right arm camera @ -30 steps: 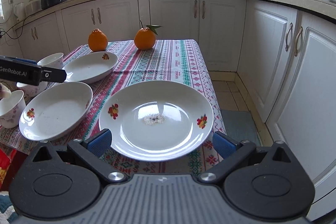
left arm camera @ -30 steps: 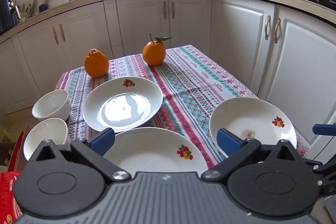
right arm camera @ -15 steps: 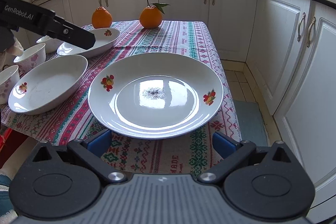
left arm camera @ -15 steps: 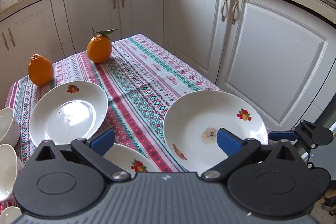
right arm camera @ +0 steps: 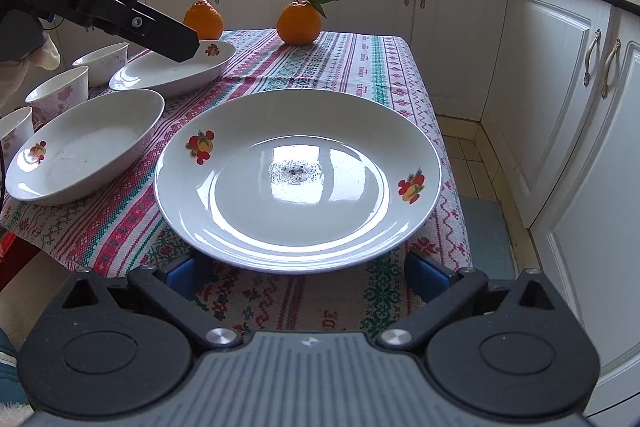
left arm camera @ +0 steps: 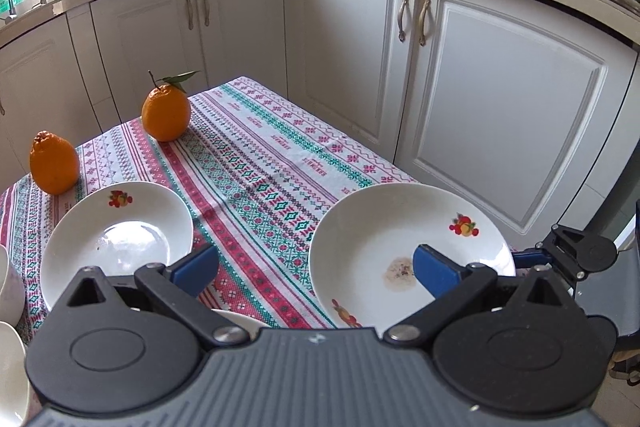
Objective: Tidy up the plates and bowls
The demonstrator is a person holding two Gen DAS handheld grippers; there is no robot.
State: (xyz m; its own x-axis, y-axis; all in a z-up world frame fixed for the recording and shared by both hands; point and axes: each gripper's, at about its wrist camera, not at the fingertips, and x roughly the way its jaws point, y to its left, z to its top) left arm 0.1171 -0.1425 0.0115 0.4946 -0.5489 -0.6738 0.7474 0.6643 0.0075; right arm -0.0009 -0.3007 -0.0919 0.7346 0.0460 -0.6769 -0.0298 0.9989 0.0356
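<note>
Three white plates with fruit decals lie on a patterned tablecloth. The stained plate point(right arm camera: 298, 179) at the table's near right corner fills the right wrist view. My right gripper point(right arm camera: 302, 275) is open, its blue pads just under that plate's near rim, one on each side. In the left wrist view the same stained plate point(left arm camera: 400, 251) lies ahead to the right. My left gripper point(left arm camera: 316, 271) is open and holds nothing; its right pad hangs over this plate. A deep plate point(right arm camera: 84, 147) and a far plate point(right arm camera: 176, 71) sit to the left. My left gripper point(right arm camera: 188, 47) hovers over the far plate.
Three small white bowls point(right arm camera: 60, 93) stand along the table's left edge. Two oranges point(right arm camera: 299, 23) point(right arm camera: 203, 21) rest at the far end. White cabinets point(left arm camera: 500, 99) run close along the right and back. The table point(right arm camera: 436, 227) drops off just right of the stained plate.
My left gripper has swung right, from the near deep plate toward the stained plate. My right gripper has dropped and moved in until its pads sit under the stained plate's near rim.
</note>
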